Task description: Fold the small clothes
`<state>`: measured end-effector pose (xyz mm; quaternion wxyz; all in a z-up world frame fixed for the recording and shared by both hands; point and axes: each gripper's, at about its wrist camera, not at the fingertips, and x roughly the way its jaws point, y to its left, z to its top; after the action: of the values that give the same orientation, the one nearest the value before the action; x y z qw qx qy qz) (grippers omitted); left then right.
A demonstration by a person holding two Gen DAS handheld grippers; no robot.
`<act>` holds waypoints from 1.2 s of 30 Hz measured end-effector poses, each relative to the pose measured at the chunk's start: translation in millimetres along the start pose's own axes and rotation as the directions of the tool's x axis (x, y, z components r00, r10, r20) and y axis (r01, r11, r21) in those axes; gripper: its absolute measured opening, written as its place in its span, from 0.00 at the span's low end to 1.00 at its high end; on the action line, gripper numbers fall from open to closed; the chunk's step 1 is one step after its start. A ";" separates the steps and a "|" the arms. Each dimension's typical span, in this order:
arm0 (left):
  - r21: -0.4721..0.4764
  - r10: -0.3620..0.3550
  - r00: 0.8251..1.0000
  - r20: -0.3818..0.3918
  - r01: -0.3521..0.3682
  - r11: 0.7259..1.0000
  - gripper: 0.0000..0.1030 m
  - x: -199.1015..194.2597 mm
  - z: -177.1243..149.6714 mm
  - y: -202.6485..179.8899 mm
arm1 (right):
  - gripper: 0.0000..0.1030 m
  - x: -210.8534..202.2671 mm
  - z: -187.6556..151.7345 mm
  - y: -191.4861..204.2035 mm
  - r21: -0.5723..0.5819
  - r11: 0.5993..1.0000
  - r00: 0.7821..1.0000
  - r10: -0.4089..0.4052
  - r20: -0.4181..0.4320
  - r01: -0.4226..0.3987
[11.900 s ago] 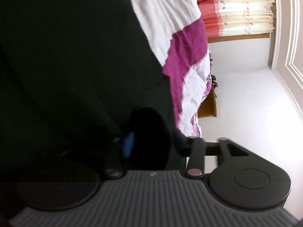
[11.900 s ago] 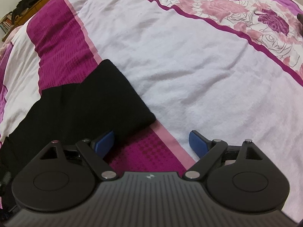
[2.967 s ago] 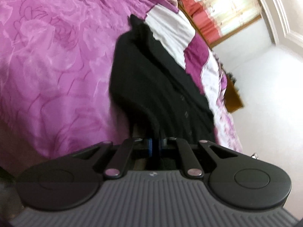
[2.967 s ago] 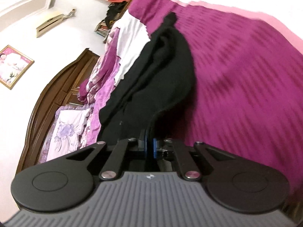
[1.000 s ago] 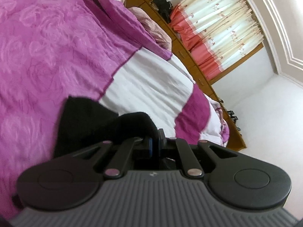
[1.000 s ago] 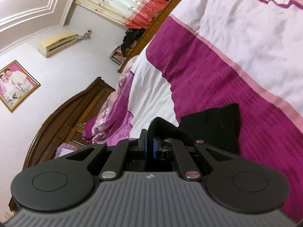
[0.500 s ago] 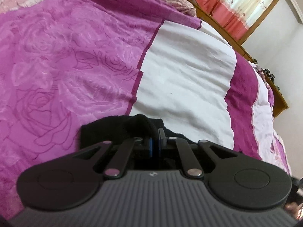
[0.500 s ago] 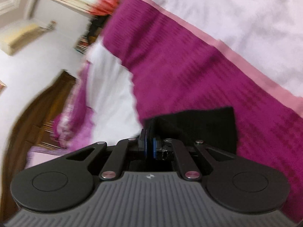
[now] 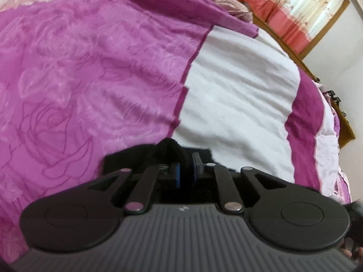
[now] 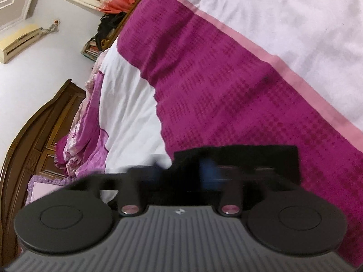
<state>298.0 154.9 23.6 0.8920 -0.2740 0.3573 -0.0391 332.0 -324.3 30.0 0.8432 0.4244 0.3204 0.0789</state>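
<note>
A black garment lies on the bed, its edge showing just ahead of each gripper, in the left wrist view (image 9: 127, 158) and the right wrist view (image 10: 261, 156). My left gripper (image 9: 186, 172) has its blue pads a small gap apart, with a fold of the black cloth (image 9: 169, 148) bunched between and over them. My right gripper (image 10: 183, 172) is motion-blurred; its jaws stand apart over the black garment, one blue pad (image 10: 209, 170) visible. Most of the garment is hidden under both grippers.
The bed has a magenta rose-pattern quilt (image 9: 79, 79) and a white-and-purple patchwork cover (image 10: 215, 79). A wooden headboard (image 10: 34, 136) stands at left. Red and cream curtains (image 9: 295, 11) and a shelf with books (image 10: 93, 47) are at the back.
Both grippers came down to the bed with the garment. The left pads have parted slightly and the right jaws have swung open, letting go of the cloth edge.
</note>
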 end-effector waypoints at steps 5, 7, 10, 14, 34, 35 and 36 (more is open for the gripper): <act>-0.138 -0.029 0.993 0.117 0.045 0.989 0.54 -27.5 -7.3 18.0 | 1.00 -28.7 -14.6 25.2 -0.213 0.976 0.982 -0.014 0.188 0.055; -0.153 0.009 0.966 0.257 0.031 0.988 0.96 -51.5 -7.3 19.4 | 1.00 -32.2 -24.6 32.8 -0.302 0.947 0.983 -0.058 0.172 0.109; -0.119 -0.038 0.940 0.339 0.083 0.989 0.99 -76.9 -4.0 18.7 | 1.00 -29.7 -43.4 39.5 -0.419 0.881 0.974 -0.176 0.146 0.221; -0.085 -0.070 0.969 0.237 0.092 0.992 0.99 -92.1 -8.5 11.3 | 1.00 -44.0 -71.4 19.7 -0.426 0.844 0.946 -0.295 0.137 0.325; -0.335 0.165 0.967 0.196 -0.092 0.938 0.99 -154.1 -146.4 -2.9 | 1.00 -135.0 -135.5 -53.3 0.201 0.979 0.986 -0.065 0.155 0.033; -0.313 0.185 0.960 0.209 -0.113 0.943 0.99 -150.1 -147.8 -9.3 | 1.00 -131.0 -132.6 -52.6 0.192 0.981 0.988 -0.043 0.151 0.014; -0.310 0.204 0.957 0.206 -0.133 0.941 0.98 -145.8 -149.6 -11.1 | 1.00 -127.9 -131.4 -51.3 0.177 0.984 0.990 -0.032 0.141 0.007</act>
<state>92.7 115.2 30.2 0.8775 -0.3741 0.2732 0.1240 145.0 -320.9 -5.9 0.8240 0.4985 0.2689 0.0113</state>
